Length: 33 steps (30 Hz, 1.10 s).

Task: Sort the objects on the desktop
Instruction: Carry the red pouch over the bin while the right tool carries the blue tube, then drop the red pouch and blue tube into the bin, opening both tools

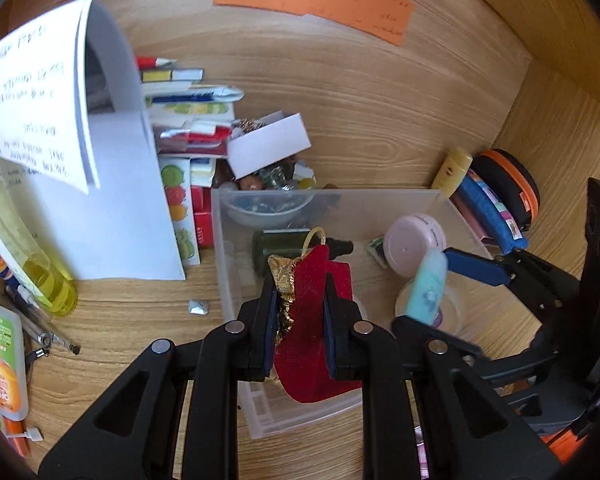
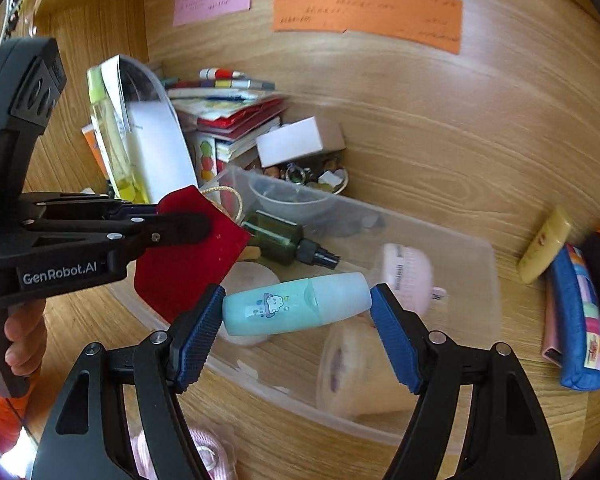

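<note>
Currently your left gripper point(image 1: 300, 320) is clamped tight on a red pouch point(image 1: 312, 320), which hangs over the near part of the clear bin point(image 1: 236, 280). Treat the pouch as light, limp velvet-like cloth: it folds and droops below the pads, so grip it across the flat body, not by the gold trim point(image 1: 282, 280) or the thin cord loop point(image 1: 314, 236), which could slip or snag. Your right gripper point(image 2: 298, 312) holds a teal bottle point(image 2: 296, 308) endwise between its ribbed blue pads, jaws set fairly wide, above the bin's interior. Expect smooth, rigid, light plastic with rounded ends; pinched end to end it may pivot or pop out, so a grip across its middle would likely be more secure. Inside the bin lie a dark green spray bottle point(image 2: 276, 236), a pink round jar point(image 2: 408, 276) and a pale tape roll point(image 2: 360, 372), all hard and smooth. Beyond the bin stand a bowl of small trinkets point(image 2: 300, 196), a white box point(image 2: 296, 142) and stacked booklets point(image 2: 228, 116). Farthest, paper notes point(image 2: 364, 12) are stuck to the wood-grain back panel point(image 2: 420, 120).
</note>
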Tool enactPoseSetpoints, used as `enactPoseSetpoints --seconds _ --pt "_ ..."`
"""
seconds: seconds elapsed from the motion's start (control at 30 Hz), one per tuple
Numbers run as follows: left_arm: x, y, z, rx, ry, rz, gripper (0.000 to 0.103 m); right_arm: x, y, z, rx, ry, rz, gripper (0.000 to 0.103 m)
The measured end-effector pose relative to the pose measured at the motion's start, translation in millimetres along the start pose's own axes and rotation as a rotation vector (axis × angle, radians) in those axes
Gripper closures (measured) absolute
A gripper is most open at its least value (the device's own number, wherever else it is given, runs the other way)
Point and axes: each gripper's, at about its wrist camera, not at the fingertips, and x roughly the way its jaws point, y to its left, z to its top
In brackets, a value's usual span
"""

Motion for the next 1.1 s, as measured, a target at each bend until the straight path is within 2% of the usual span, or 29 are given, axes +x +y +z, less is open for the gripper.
enactPoseSetpoints --seconds 0.3,0.43,0.5,0.73,0.97,1.03,1.1 --pt "-2 5 -2 -0.014 0.003 0.018 0.083 16 -1 -2 -0.004 0.035 0.024 0.031" --pt "0 4 -3 -0.015 0.015 0.019 0.071 14 -4 -2 -0.011 0.030 0.024 0.031" --pt "0 3 -3 -0.013 0.015 0.017 0.069 14 -3 -2 -0.010 0.028 0.024 0.031" --pt "-9 -3 -4 0.012 -0.029 0.045 0.049 11 0 -2 -0.010 0.031 0.031 0.030" --pt "-25 -10 -4 0.040 -0.077 0.065 0.041 -3 -2 -1 -0.002 0.005 0.010 0.027" --pt "-35 -13 -5 0.044 -0.099 0.054 0.026 -14 -4 -5 -0.001 -0.015 -0.014 0.018" --pt "-44 -15 -7 0.045 -0.119 0.040 0.023 -24 -6 -12 -0.006 -0.030 -0.038 0.018"
